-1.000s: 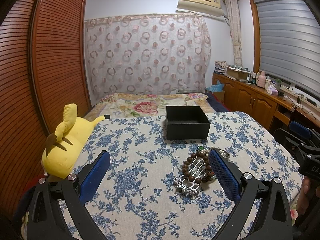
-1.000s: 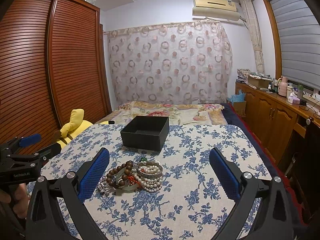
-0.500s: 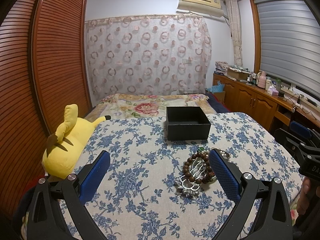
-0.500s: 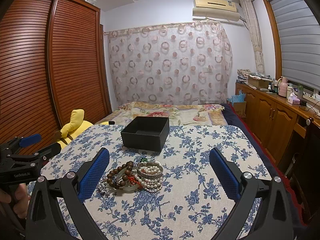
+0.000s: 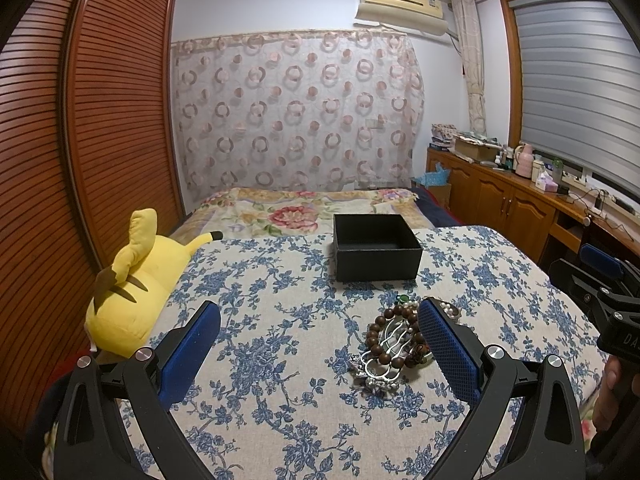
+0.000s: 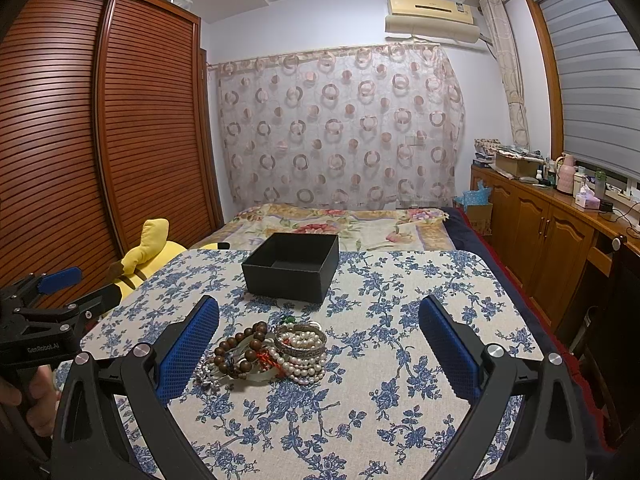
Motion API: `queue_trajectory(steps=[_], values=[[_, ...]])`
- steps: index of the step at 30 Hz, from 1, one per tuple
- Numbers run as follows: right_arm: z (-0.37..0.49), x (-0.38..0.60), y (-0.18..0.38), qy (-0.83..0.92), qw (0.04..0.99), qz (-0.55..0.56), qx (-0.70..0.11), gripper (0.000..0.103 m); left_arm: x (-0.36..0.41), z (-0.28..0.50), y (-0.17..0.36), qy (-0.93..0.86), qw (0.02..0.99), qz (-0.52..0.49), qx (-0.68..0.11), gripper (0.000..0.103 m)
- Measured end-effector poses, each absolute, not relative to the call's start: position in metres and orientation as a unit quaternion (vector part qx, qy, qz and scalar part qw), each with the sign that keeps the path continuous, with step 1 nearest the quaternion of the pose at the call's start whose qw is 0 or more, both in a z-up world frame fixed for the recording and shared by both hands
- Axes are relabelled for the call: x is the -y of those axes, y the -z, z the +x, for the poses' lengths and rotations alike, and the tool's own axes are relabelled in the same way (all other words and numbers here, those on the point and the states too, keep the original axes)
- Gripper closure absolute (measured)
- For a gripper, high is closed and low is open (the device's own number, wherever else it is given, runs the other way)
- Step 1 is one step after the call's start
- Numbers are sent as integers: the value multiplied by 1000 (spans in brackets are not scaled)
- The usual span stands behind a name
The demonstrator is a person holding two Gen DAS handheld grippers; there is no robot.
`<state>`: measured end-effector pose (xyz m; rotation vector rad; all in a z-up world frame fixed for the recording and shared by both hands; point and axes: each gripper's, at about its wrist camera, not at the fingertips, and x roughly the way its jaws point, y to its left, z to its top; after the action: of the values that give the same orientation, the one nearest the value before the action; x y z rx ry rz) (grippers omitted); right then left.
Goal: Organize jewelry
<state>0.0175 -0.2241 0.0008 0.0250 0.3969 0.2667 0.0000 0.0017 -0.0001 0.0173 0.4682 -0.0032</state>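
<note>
While both grippers hang above the near end of the floral cloth (image 6: pixel 400 320), neither one touches anything. The left gripper (image 5: pixel 318 350) has its blue fingers (image 5: pixel 192 344) spread wide and holds nothing; the right gripper (image 6: pixel 318 350) is spread just as wide and is also empty.

The jewelry (image 6: pixel 268 350) lies in one small heap on the cloth, toward the near side. In the right wrist view it sits just inside that gripper's left finger; in the left wrist view the heap (image 5: pixel 394 344) lies against the inner side of the right finger, which hides part of it. The heap includes a brown bead bracelet (image 6: pixel 240 350), a coil of pearls (image 6: pixel 302 354) with a metal bangle around its top, and a silver clip (image 5: pixel 380 360) at the near left edge.

Beyond the heap, near but apart from it, stands an open black box (image 6: pixel 292 266), with nothing visible inside. A yellow plush (image 5: pixel 136 292) lies at the left edge of the cloth, well apart from the jewelry.

A hand (image 6: pixel 32 396) grips the left gripper's handle at the lower left of the right wrist view.
</note>
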Motion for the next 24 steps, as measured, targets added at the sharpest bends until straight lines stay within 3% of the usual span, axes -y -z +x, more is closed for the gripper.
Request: queue_trajectory(steps=[24], values=[[19, 227, 0, -133, 971, 12, -197, 2, -3, -1, -2, 4, 972, 8, -235, 8]])
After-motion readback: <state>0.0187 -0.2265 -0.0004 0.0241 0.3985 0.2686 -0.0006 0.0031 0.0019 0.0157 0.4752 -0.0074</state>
